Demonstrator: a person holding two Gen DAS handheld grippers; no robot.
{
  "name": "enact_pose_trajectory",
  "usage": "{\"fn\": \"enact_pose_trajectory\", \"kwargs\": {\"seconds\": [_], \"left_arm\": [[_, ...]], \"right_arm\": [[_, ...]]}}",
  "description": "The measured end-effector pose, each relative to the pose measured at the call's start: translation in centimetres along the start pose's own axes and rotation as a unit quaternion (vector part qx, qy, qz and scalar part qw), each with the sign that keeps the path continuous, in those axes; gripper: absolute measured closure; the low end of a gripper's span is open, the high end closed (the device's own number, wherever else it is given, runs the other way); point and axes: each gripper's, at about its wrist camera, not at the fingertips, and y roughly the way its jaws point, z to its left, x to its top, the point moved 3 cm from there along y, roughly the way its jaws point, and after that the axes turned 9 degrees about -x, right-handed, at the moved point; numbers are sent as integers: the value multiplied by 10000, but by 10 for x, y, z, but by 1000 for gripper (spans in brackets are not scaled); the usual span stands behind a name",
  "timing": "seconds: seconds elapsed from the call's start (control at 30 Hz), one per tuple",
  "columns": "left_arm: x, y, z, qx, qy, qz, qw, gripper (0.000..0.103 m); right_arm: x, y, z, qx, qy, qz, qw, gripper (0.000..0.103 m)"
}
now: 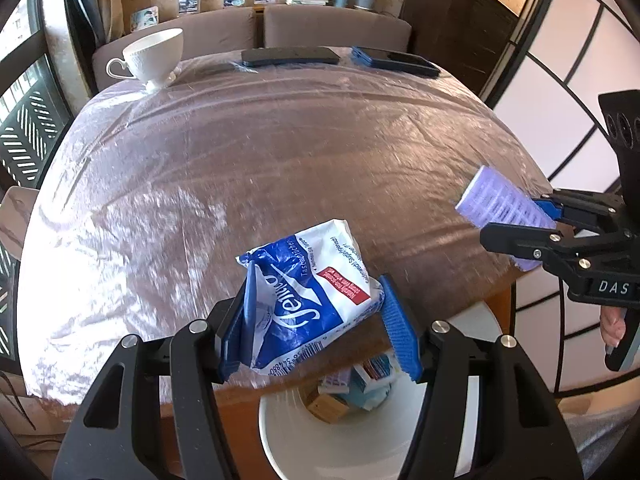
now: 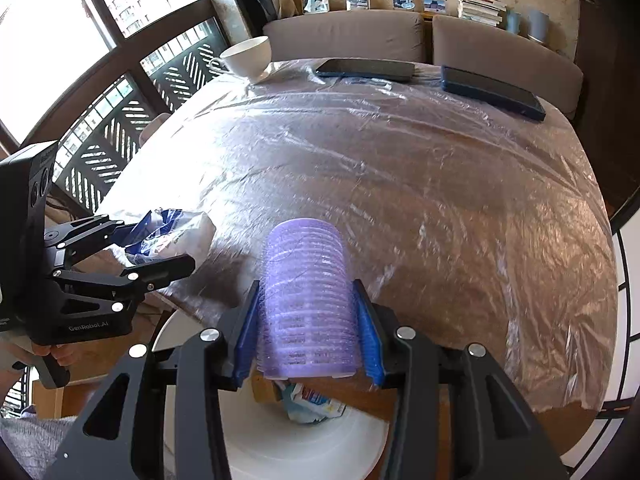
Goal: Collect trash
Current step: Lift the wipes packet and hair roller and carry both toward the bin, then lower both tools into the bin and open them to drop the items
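Note:
My left gripper (image 1: pixel 316 316) is shut on a crumpled blue-and-white tissue pack (image 1: pixel 308 300), held above the table's near edge. From the right wrist view the same left gripper (image 2: pixel 160 240) and tissue pack (image 2: pixel 176 232) appear at the left. My right gripper (image 2: pixel 306 328) is shut on a purple ribbed hair roller (image 2: pixel 306 300), also above the table's near edge. In the left wrist view the right gripper (image 1: pixel 548 224) and the roller (image 1: pixel 500 208) are at the right. Below both stands a white bin (image 1: pixel 332 440) (image 2: pixel 304 448) holding wrappers and a small box.
The table (image 1: pixel 240 152) is covered with clear plastic film. A white teacup (image 1: pixel 154 58) stands at its far left; two dark phones (image 1: pixel 290 56) (image 1: pixel 396 60) lie at the far edge. Brown sofa cushions (image 1: pixel 332 26) sit behind. A person's fingers (image 1: pixel 612 320) grip the right handle.

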Motion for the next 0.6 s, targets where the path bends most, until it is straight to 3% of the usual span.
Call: {"fn": "enact_pose_trajectory", "kwargs": {"seconds": [0.6], "left_arm": [[-45, -16, -28, -411, 450, 384, 9974, 42]], "right_arm": [[-46, -9, 24, 341, -326, 428, 9980, 60]]}}
